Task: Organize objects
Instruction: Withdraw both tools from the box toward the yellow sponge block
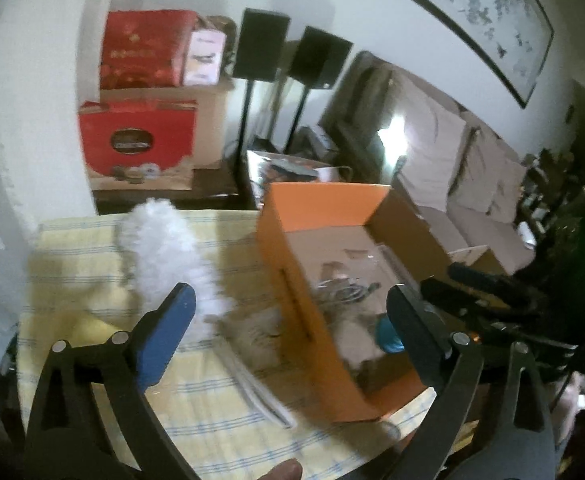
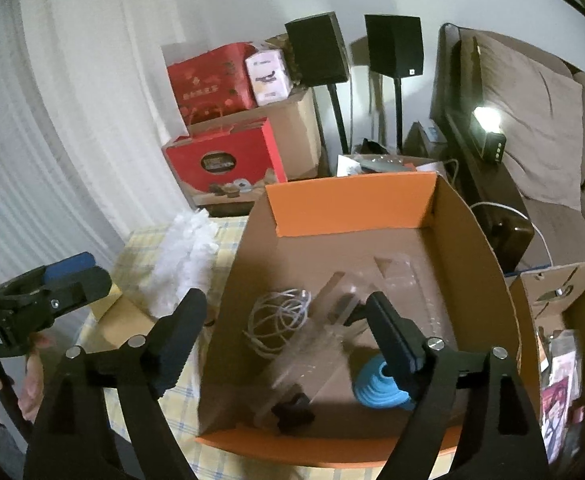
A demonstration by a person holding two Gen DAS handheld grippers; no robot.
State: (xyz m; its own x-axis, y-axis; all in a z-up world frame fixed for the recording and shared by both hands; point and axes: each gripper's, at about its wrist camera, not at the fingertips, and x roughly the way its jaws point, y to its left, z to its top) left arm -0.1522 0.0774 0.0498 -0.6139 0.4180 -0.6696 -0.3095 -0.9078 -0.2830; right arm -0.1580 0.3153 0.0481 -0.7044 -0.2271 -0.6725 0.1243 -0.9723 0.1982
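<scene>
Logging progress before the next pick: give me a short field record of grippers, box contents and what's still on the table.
left gripper: open, empty, over the table
right gripper: open, empty, above the box
orange box: open, on the checked tablecloth
in box: coiled white cable, clear plastic case, blue funnel, small black item
outside box: white fluffy duster, left of the box

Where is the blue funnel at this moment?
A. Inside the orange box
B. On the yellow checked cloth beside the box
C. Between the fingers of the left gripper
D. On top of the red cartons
A: the blue funnel lies on the floor of the orange box, near the coiled white cable.
</scene>
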